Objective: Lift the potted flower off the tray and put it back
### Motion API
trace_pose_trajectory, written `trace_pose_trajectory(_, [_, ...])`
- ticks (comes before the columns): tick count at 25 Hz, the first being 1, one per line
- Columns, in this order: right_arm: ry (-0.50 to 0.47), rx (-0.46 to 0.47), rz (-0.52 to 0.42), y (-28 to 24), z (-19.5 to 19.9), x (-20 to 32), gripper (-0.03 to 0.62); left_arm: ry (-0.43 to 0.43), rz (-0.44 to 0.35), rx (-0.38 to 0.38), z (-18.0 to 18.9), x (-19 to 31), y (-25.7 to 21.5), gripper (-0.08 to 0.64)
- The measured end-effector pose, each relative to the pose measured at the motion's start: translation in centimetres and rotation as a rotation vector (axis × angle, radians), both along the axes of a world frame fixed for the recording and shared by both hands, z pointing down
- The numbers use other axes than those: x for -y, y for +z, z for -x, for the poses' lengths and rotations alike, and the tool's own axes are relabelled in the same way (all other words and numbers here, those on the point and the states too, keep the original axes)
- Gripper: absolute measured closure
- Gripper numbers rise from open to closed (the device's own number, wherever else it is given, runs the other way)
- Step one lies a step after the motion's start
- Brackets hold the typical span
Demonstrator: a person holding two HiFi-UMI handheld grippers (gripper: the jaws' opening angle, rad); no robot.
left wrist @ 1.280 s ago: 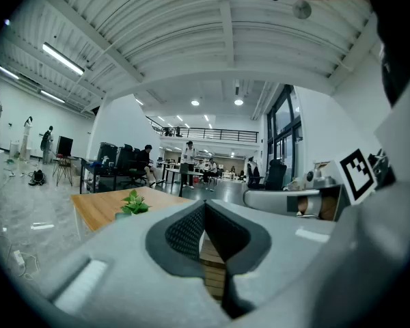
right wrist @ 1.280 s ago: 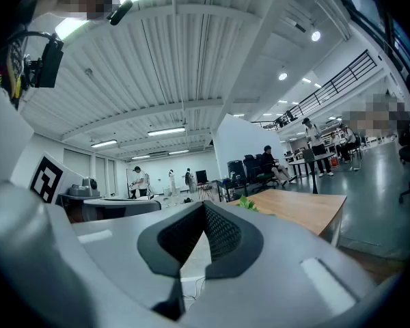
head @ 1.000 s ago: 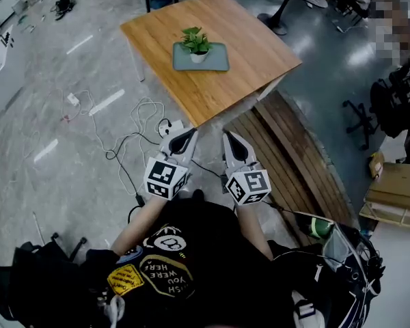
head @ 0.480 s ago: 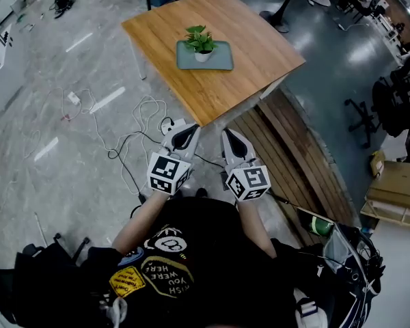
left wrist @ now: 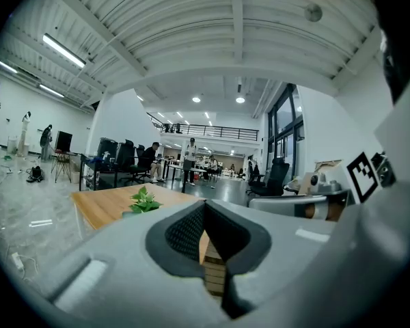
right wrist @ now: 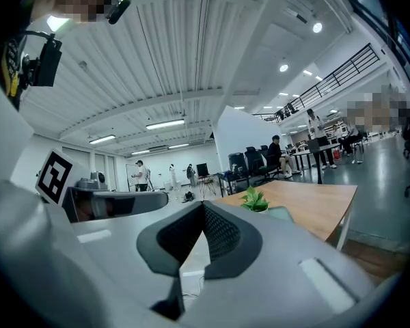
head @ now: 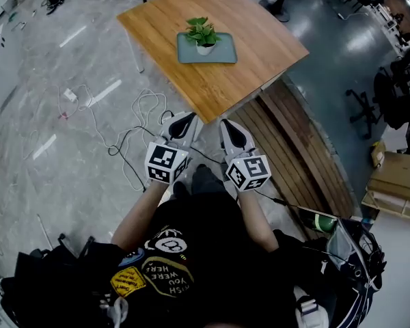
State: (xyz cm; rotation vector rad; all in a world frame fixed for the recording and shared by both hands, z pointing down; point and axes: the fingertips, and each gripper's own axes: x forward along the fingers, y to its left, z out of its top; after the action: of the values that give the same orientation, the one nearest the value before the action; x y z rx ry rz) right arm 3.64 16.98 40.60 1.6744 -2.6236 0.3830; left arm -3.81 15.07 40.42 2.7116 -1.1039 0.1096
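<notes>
A small potted flower [head: 204,35] with green leaves in a white pot stands on a grey-green tray [head: 191,52] in the middle of a wooden table [head: 260,43]. My left gripper [head: 184,121] and right gripper [head: 231,129] are held side by side short of the table's near corner, well away from the pot. Both are shut with nothing between the jaws. The left gripper view shows the plant [left wrist: 144,201] ahead to the left, and the right gripper view shows the plant [right wrist: 255,199] ahead to the right.
White and black cables [head: 133,125] and a power strip [head: 70,96] trail over the floor left of the table. A slatted wooden bench [head: 307,162] runs along its right side. Office chairs [head: 395,94] and cardboard boxes [head: 398,183] stand at the far right.
Both grippers have moved forward toward the table's near corner, side by side. The table with the plant now sits a little higher in the head view.
</notes>
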Motion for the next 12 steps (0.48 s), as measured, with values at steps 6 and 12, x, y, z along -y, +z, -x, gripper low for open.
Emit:
trace_pose_trajectory(6, [0.004,-0.01,0.025,2.5,-1.3,6.4,0.592,-0.021,-0.013,-0.004,-0.8,6.3,1.1,0.557])
trace_pose_trajectory(12, [-0.019,-0.021,0.002,4.0,-3.2,15.2,0.592,-0.051,0.0,-0.023,-2.9,14.6,4.0,0.557])
